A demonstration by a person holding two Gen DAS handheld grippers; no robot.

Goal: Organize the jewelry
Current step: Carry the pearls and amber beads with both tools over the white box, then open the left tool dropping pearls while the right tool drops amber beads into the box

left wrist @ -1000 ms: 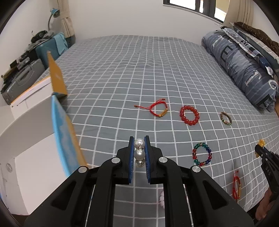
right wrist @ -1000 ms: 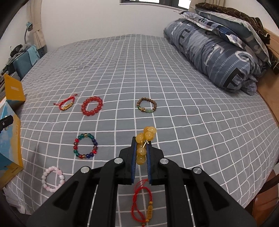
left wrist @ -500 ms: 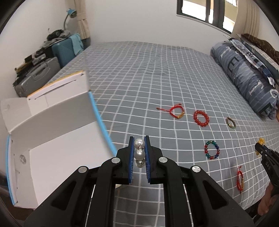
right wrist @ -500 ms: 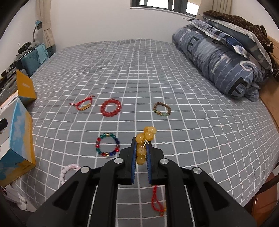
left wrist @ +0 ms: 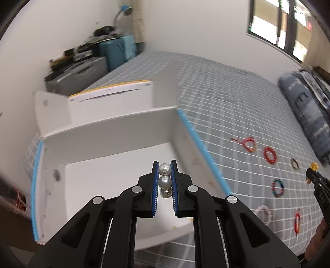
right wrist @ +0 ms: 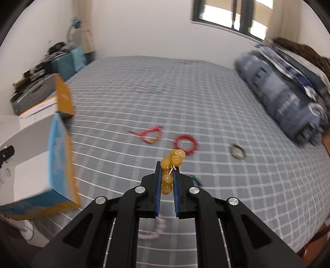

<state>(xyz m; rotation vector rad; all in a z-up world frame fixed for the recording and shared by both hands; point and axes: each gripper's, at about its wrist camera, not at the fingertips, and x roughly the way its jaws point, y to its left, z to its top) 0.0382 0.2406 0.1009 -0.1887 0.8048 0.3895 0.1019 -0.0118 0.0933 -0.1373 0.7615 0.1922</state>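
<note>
My left gripper (left wrist: 164,168) is shut on a pearl strand (left wrist: 165,181) and hangs above the open white box (left wrist: 115,142) with blue edges. My right gripper (right wrist: 167,168) is shut on a yellow bead bracelet (right wrist: 172,162) over the grey checked bed, right of the same box (right wrist: 57,156). The right gripper (left wrist: 313,175) also shows at the right edge of the left wrist view. On the bed lie a red cord bracelet (right wrist: 150,136), a red bead bracelet (right wrist: 185,143), a brown bead bracelet (right wrist: 238,153), a multicolour bracelet (left wrist: 278,187), a pink bracelet (left wrist: 264,214) and a second red cord bracelet (left wrist: 297,220).
A folded blue quilt and pillows (right wrist: 288,96) lie along the bed's right side. Suitcases and clutter (left wrist: 86,68) stand by the wall beyond the box. The box's orange flap (right wrist: 64,99) sticks up. A window (right wrist: 231,14) is in the far wall.
Both grippers swung left and rose a little, each still holding its jewelry. The left one went from over the bed to over the open box; the box has come closer in the right view.
</note>
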